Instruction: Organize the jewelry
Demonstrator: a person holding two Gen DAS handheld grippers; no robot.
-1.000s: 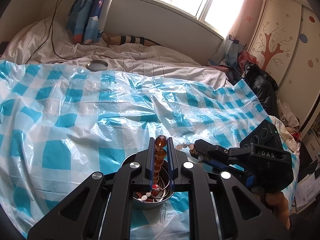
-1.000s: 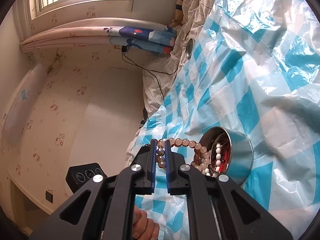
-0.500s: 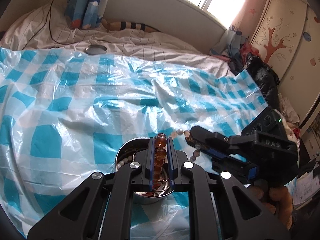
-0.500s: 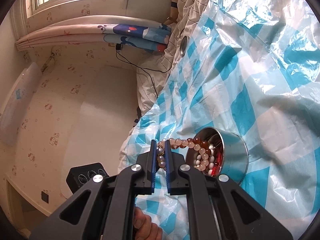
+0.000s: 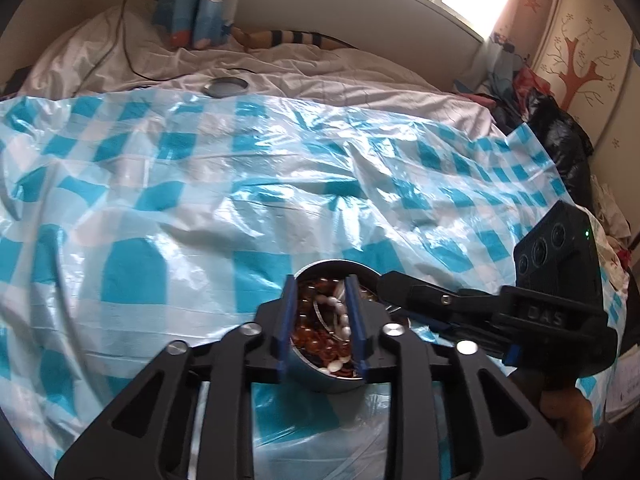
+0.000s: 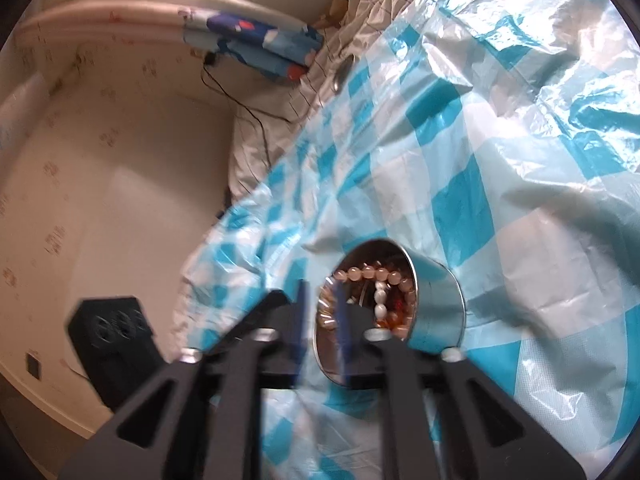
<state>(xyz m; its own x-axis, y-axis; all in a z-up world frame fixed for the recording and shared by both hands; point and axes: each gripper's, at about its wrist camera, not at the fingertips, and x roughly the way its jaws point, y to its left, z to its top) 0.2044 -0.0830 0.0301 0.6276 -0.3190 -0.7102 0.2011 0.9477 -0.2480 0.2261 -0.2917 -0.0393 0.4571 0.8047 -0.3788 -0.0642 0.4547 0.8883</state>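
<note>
— sitting in the metal tin, all the beads are piled together: amber beads, a white bead strand, and in my right view a peach bead bracelet curled along the tin's upper inside edge.

— where's the tin itself?

— on the blue-and-white checked plastic sheet spread over the bed, close in front of both my tools. in the right view it looks tipped, mouth facing the camera.

— and your left gripper?

— its jaws have just been opening. the two blue-lined fingers stand apart right above the tin's mouth, and nothing is pinched between them; the beads i see through the gap lie down in the tin.

— the right gripper?

— same: jaws have just been opening, parted at the tin's rim, nothing gripped. that view is blurred, so i can't tell if a finger touches the metal. from the left view it reaches in from the right, tip just beside the tin, with my hand on its handle.

— anything farther out?

— a round metal lid at the sheet's far edge on the pale bedsheet, a black cable, and a blue patterned curtain by the window.
</note>
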